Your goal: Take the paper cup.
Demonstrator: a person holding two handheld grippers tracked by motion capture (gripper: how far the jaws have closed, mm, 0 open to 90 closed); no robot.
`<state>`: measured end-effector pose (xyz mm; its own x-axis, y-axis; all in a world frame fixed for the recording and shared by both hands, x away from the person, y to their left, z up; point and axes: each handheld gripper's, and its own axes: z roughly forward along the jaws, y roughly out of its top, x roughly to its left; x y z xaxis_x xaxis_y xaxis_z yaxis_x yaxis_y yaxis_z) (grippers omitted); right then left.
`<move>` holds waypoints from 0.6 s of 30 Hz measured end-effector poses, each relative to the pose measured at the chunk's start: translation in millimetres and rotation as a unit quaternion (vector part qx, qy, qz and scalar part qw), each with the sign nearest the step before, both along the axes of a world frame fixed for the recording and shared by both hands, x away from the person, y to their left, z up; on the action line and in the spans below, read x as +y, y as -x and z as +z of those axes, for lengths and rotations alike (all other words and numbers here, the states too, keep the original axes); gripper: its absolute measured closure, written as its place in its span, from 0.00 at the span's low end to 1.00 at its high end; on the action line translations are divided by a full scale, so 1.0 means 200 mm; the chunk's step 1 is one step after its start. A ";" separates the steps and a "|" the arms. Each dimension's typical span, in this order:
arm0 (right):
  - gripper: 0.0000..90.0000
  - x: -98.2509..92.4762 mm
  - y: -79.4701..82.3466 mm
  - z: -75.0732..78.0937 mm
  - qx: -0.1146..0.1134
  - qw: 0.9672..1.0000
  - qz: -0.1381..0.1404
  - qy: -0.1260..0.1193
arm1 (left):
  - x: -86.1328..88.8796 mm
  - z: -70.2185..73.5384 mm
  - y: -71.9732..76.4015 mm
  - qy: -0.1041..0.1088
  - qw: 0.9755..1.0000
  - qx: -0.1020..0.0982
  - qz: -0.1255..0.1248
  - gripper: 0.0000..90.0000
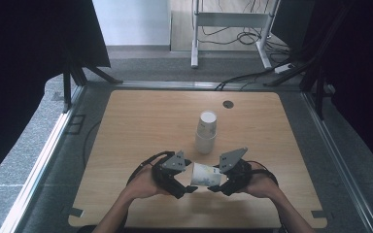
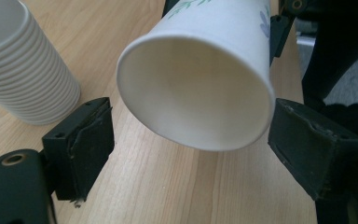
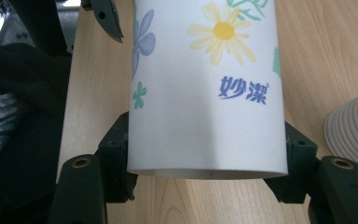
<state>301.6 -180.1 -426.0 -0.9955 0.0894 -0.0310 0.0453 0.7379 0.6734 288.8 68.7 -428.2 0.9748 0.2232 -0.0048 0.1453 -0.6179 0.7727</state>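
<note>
Though close behind: cup stack (image 1: 206, 131), table (image 1: 141, 121) edge.

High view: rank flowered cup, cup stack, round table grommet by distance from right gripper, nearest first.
From the right gripper:
1. Flowered cup, clamped in its jaws, lying sideways toward the left gripper.
2. Cup stack, mid-table, just beyond.
3. Round grommet, near the far edge.

The open mouth of a flowered paper cup (image 2: 193, 93) faces the camera between the left gripper's (image 2: 191, 149) spread fingers (image 2: 86, 147), neither visibly pressing it. A stack of white cups (image 2: 21, 65) lies left on the wooden tabletop (image 2: 177, 186).
</note>
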 end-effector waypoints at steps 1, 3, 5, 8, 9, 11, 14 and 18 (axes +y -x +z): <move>0.41 0.00 0.00 0.00 -0.002 1.000 0.001 -0.005 | 0.00 0.00 0.00 0.007 1.000 0.001 0.002 0.16; 0.41 -0.01 0.00 -0.01 -0.001 1.000 0.001 -0.013 | 0.01 -0.01 0.00 0.017 1.000 0.004 -0.002 0.16; 0.41 -0.03 0.01 -0.01 -0.005 1.000 0.000 -0.020 | 0.02 -0.02 0.01 0.031 0.999 0.008 -0.001 0.16; 0.41 -0.04 0.01 -0.03 -0.008 1.000 0.002 -0.029 | 0.03 -0.03 0.02 0.047 0.999 0.013 -0.001 0.17; 0.41 -0.04 0.01 -0.03 -0.007 0.999 0.003 -0.032 | 0.03 -0.04 0.02 0.053 0.998 0.015 -0.002 0.17; 0.41 -0.05 0.01 -0.04 -0.007 0.999 0.005 -0.041 | 0.03 -0.05 0.02 0.063 0.998 0.017 -0.004 0.17; 0.41 -0.06 0.01 -0.06 -0.008 0.999 0.007 -0.043 | 0.04 -0.06 0.03 0.072 0.997 0.020 -0.007 0.17; 0.41 -0.05 0.01 -0.09 -0.008 0.999 0.011 -0.040 | 0.03 -0.08 0.03 0.075 0.997 0.025 -0.008 0.17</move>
<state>299.4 -190.8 -443.6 -0.9966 0.0708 -0.0411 0.0183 0.6817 0.7314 282.7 75.2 -444.9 0.9757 0.2016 -0.0857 0.1776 -0.4987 0.8484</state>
